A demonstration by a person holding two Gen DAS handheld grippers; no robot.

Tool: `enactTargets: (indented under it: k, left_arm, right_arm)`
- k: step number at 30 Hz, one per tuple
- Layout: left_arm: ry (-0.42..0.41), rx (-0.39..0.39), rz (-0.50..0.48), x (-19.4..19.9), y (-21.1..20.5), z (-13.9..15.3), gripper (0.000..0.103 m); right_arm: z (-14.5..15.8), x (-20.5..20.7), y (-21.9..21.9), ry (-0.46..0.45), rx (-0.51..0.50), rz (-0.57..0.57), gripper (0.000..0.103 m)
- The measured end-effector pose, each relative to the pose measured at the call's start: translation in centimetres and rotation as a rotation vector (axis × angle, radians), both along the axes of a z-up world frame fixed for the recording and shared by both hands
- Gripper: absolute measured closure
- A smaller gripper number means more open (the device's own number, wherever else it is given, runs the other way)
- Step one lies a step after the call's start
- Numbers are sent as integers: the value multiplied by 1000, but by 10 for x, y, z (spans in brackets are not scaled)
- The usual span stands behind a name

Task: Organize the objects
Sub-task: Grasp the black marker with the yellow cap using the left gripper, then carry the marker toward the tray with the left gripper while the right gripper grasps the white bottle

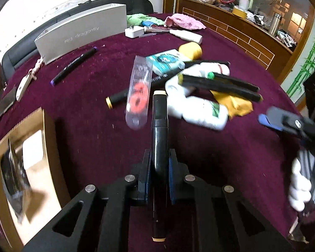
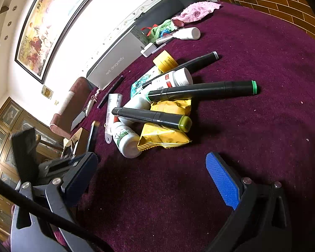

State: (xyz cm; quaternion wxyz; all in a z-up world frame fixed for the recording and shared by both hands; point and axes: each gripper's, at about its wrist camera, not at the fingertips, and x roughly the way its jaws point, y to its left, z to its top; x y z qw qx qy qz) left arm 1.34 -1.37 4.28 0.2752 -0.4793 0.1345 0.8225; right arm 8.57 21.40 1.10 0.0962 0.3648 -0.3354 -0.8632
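Observation:
My left gripper (image 1: 159, 157) is shut on a black marker with cream end caps (image 1: 160, 126), held above the maroon tablecloth (image 1: 84, 126). A cardboard box (image 1: 23, 163) lies at the lower left. My right gripper (image 2: 151, 166) is open and empty, a short way in front of a pile: a green-capped marker (image 2: 201, 90), an olive-capped marker (image 2: 151, 116), white bottles (image 2: 126, 140), and yellow packets (image 2: 161, 136). The right gripper also shows in the left wrist view (image 1: 283, 119), blurred.
A grey shoe box (image 1: 79, 33) stands at the back left. A purple-tipped marker (image 1: 73, 65), a clear tube with red cable (image 1: 137, 92), a yellow jar (image 1: 191, 50), a white charger (image 1: 132, 31) and cloths (image 1: 184, 21) lie around.

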Motion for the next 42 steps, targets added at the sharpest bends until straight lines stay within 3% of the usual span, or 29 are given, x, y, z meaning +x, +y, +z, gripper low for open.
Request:
enactTargets:
  k: [5, 13, 15, 17, 21, 22, 24, 27, 32, 36, 42]
  left_arm:
    - [15, -83, 21, -3, 9, -16, 92]
    - [76, -67, 86, 5, 15, -22, 92]
    - [30, 13, 83, 13, 7, -17, 92]
    - [67, 52, 82, 28, -1, -6, 92]
    - [115, 251, 108, 61, -36, 30, 91]
    - [132, 288, 113, 69, -44, 38, 91]
    - [168, 371, 123, 87, -67, 53, 91]
    - [201, 461, 136, 102, -95, 64, 91]
    - [242, 587, 171, 116, -133, 71, 91]
    - [278, 594, 189, 123, -152, 75, 91]
    - [316, 612, 202, 130, -177, 76, 91]
  right_arm:
    - [0, 0, 0, 0, 0, 0, 0]
    - [0, -1, 0, 0, 3, -3, 0]
    - [0, -1, 0, 0, 4, -5, 0]
    - [0, -1, 0, 0, 6, -7, 0]
    - [1, -1, -1, -7, 11, -6, 1]
    - [2, 0, -1, -25, 18, -6, 6]
    - [9, 4, -2, -80, 35, 1, 9]
    - [33, 11, -9, -41, 26, 53, 8]
    - [50, -22, -48, -84, 182, 198, 9]
    - [42, -54, -78, -132, 299, 255, 26]
    - [26, -85, -117, -181, 569, 293, 37]
